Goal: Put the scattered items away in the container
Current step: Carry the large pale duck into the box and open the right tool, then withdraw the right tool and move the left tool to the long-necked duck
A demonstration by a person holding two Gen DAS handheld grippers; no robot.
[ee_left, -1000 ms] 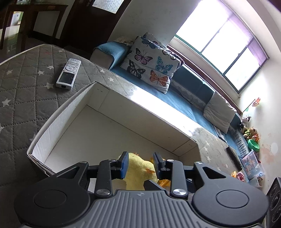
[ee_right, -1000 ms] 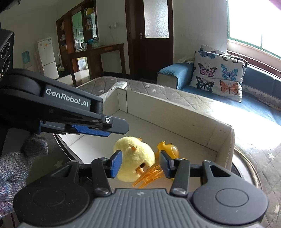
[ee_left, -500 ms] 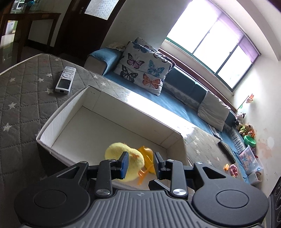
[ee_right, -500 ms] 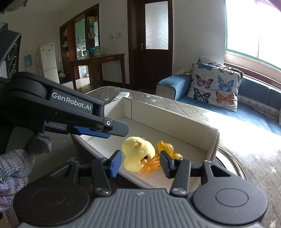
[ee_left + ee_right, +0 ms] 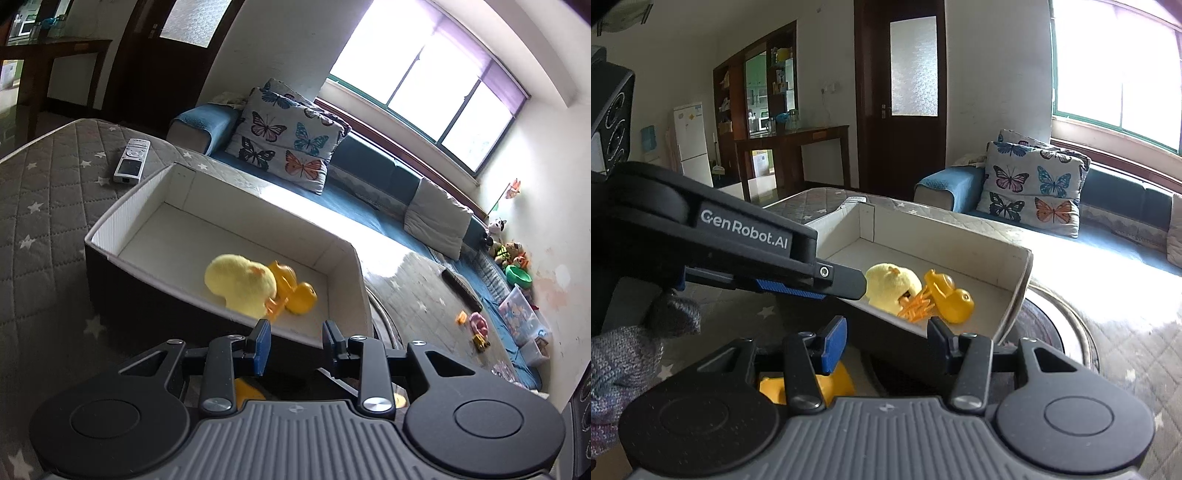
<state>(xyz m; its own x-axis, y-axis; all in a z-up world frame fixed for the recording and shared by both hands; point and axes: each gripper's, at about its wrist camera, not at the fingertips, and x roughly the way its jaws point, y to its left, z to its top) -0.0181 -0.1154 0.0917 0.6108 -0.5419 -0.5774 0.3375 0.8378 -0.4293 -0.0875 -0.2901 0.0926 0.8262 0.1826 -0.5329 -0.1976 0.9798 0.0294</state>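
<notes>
Daylight from a wide window point(image 5: 436, 74) fills a living room where a grey star-quilted bench point(image 5: 40, 206) carries a shallow white box point(image 5: 144, 199) with dark outer walls. Inside the box, at its near end, lie a fluffy yellow plush chick point(image 5: 240, 282) and a yellow rubber duck point(image 5: 301, 295), touching each other, with orange plastic feet point(image 5: 916, 306) between them.

Both pairs of tongs sit just outside the near wall of the box. The left tongs point(image 5: 295, 341) stand parted with nothing between the blue pads. The right tongs point(image 5: 886, 343) are parted wider and likewise grip nothing. Seen from the right wrist, the left tongs reach across the picture toward the chick, their tip overlapping its edge; whether they touch it cannot be told. A hand in a grey knit glove point(image 5: 624, 354) holds that tool.

Below the tongs, another yellow object point(image 5: 812, 384) lies outside the box, mostly hidden by the fingers.

Further out, a white remote control point(image 5: 132, 165) rests on the bench beyond the far corner of the box. A dark remote point(image 5: 461, 290) and a few small toys point(image 5: 478, 326) lie on the quilted cover to the right. Behind them runs a blue sofa point(image 5: 369, 173) with a butterfly-print cushion point(image 5: 284, 136) and a plain grey cushion point(image 5: 437, 218). A dark wooden door point(image 5: 901, 96) and a white fridge point(image 5: 690, 144) stand at the back.
</notes>
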